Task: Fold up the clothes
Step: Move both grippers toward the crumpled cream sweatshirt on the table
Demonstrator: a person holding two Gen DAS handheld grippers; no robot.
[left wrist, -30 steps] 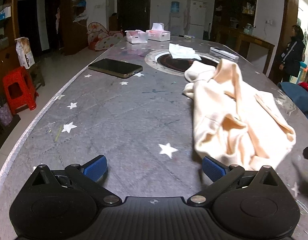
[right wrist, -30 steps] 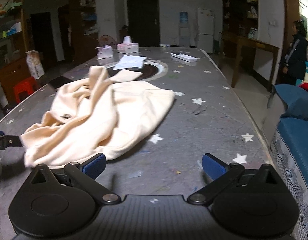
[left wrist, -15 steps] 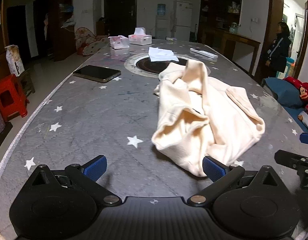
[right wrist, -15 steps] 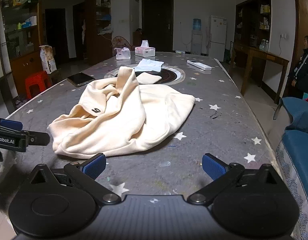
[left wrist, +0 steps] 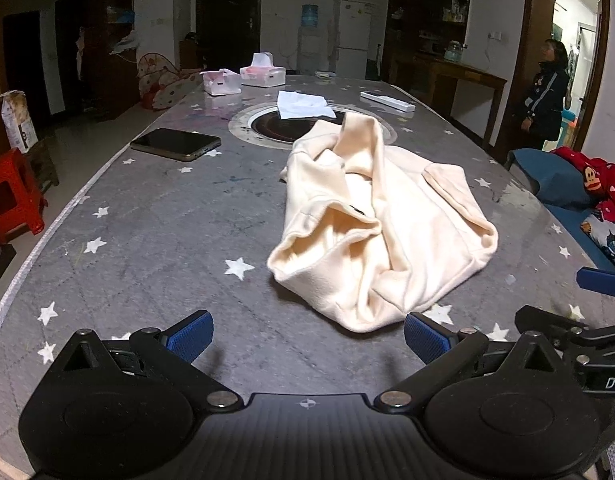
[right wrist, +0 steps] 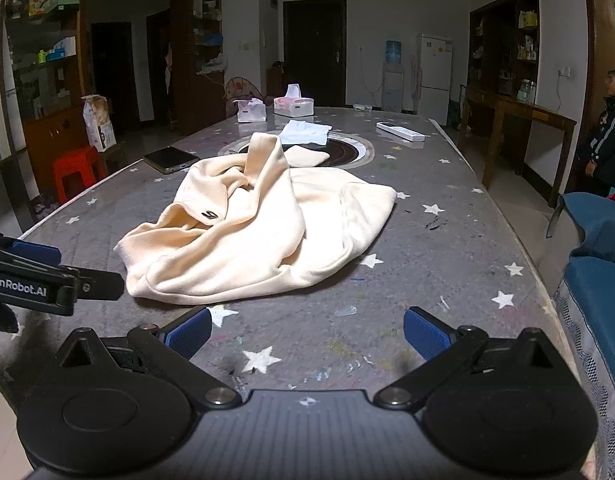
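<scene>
My left claw [left wrist: 307, 336] is spread wide and holds nothing; both its blue fingertips [left wrist: 189, 336] stay above the grey surface [left wrist: 147, 240] with white stars. My right claw [right wrist: 307, 334] is also wide apart and empty, low over the same surface.

The cream garment [left wrist: 383, 232] lies crumpled in front of my left claw, a little to the right of its middle. Its nearest fold lies just beyond my left claw's right fingertip; I cannot tell if they touch. From my right claw, the same garment [right wrist: 259, 224] is ahead and to the left, apart from both fingertips. One part of the cloth stands up like a ridge on the far side, and a small dark label is visible on a fold.

In the right wrist view my left claw [right wrist: 47, 276] comes in from the left edge, with its tip just beside the near left edge of the garment. In the left wrist view my right claw [left wrist: 579, 320] appears at the right edge, near the right side of the garment.

Further ahead of my left claw, to the left, a dark phone [left wrist: 175, 144] lies flat. Beyond the garment there is a round dark inset [left wrist: 283, 126] with a white cloth [left wrist: 303, 104] on it, and two tissue boxes [left wrist: 263, 74] stand far ahead.
</scene>
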